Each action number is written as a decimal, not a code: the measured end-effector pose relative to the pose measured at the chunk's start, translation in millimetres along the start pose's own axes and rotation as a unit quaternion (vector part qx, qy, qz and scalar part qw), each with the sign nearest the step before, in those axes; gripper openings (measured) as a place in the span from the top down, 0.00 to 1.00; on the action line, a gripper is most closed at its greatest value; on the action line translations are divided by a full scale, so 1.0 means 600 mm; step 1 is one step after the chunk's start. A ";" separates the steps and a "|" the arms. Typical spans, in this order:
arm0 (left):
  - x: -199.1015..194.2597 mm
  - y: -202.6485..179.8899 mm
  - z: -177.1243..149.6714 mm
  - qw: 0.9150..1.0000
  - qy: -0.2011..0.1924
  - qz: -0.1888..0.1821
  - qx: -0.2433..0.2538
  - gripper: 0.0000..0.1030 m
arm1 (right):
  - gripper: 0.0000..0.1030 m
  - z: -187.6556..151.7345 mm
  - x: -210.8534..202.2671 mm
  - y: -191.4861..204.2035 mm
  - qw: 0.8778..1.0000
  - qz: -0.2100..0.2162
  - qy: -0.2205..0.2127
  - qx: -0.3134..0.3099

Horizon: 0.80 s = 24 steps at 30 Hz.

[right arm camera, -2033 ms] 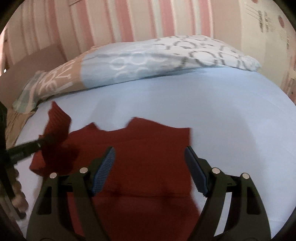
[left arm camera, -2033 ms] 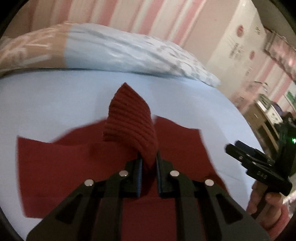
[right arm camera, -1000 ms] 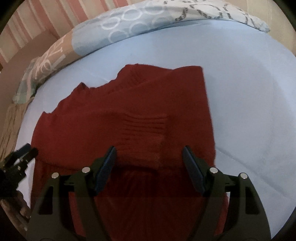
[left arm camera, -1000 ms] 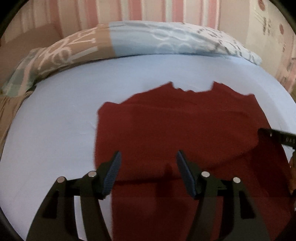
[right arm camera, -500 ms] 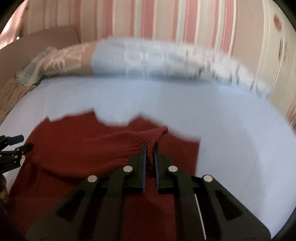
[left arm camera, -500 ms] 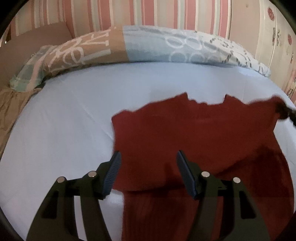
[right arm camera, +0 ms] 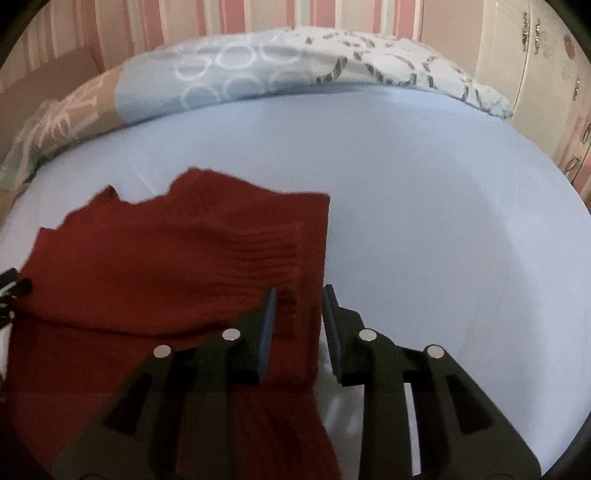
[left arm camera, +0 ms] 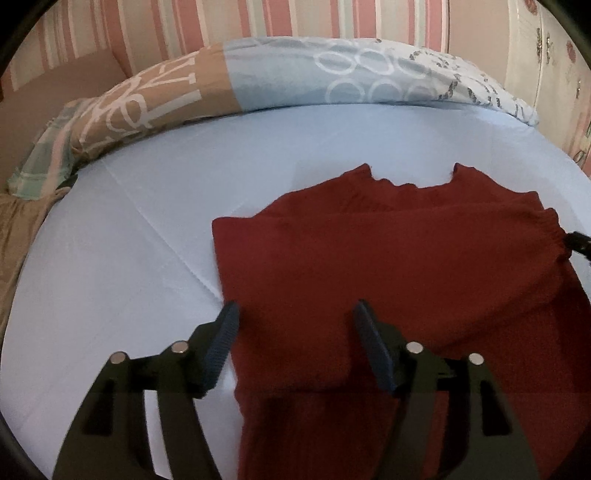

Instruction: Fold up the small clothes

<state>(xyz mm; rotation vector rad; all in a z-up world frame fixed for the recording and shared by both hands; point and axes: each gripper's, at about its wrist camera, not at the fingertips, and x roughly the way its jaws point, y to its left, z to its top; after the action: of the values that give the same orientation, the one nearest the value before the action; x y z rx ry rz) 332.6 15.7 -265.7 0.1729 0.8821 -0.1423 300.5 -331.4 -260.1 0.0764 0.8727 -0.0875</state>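
Observation:
A dark red knitted sweater (left arm camera: pixel 388 258) lies flat on the light blue bed sheet (left arm camera: pixel 147 240), both sleeves folded across its body. My left gripper (left arm camera: pixel 295 317) is open and empty, hovering over the sweater's left edge. In the right wrist view the sweater (right arm camera: pixel 147 277) fills the left half. My right gripper (right arm camera: pixel 297 299) is partly open, its jaws either side of the ribbed sleeve cuff (right arm camera: pixel 266 254) at the sweater's right edge, holding nothing. The right gripper's tip also shows at the far right of the left wrist view (left arm camera: pixel 580 242), beside the cuff.
A patterned blue and tan pillow (left arm camera: pixel 295 74) runs along the head of the bed below a pink striped wall (left arm camera: pixel 258 18). A plaid cloth (left arm camera: pixel 44 158) lies at the far left. White cupboard doors (right arm camera: pixel 535 55) stand at the right.
My right gripper carried the right sleeve cuff across the sweater, laid it down and opened its jaws. My left gripper stayed open and shifted slightly toward the sweater's left edge.

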 end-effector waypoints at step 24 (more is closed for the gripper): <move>-0.229 0.008 -0.109 0.998 -0.001 -0.008 -0.057 0.13 | 0.20 -0.104 -0.239 0.072 0.992 0.102 -0.048 -0.051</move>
<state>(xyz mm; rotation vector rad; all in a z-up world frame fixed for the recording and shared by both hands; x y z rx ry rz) 197.9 41.1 -199.4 0.0601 0.8881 -0.1075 166.1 -275.6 -188.5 0.0645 0.7677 0.1436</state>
